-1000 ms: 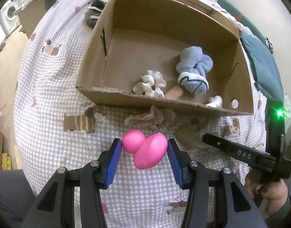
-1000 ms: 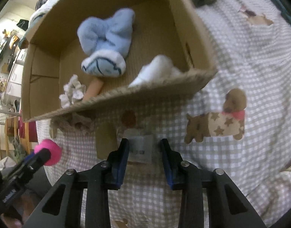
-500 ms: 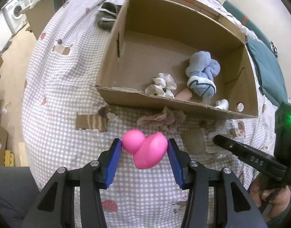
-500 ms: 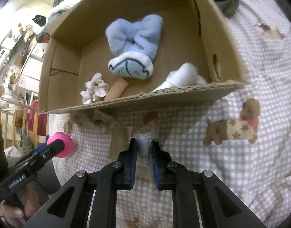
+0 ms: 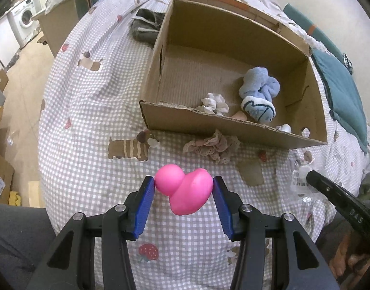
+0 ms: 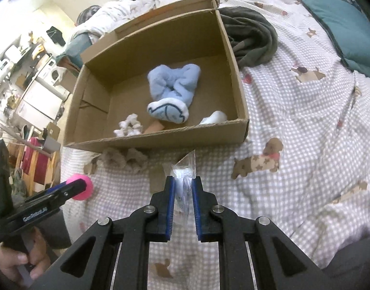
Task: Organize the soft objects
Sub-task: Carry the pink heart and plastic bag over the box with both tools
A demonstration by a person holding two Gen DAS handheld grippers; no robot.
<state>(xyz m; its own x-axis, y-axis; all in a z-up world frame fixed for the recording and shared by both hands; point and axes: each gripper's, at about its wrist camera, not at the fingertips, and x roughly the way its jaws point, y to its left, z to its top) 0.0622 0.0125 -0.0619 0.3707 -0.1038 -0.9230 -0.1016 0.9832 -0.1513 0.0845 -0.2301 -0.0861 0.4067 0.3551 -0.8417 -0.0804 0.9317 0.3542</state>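
Looking down along the left gripper (image 5: 183,188), I see its blue pads pressed on either side of a pink rubber duck (image 5: 183,192), held above the checked bedspread (image 5: 88,125); the duck lies crosswise between the pads, head toward the left one. Beyond it a beige lace scrunchie (image 5: 212,146) rests against the near wall of the cardboard box (image 5: 209,126). This view alone shows a grey garment (image 5: 146,27) at the box's far left corner, and the right gripper's black finger coming in from the right with crinkled plastic at its tip.

The right wrist view shows the right gripper (image 6: 183,193) pinched narrow on a clear plastic packet (image 6: 185,171), whose long axis runs up and away from the fingers, one corner pointing at the box. Inside the box lie a blue plush toy (image 6: 172,91), a white scrunchie (image 6: 129,128) and a white soft piece (image 6: 215,117). The box's near wall stands between both grippers and the interior.
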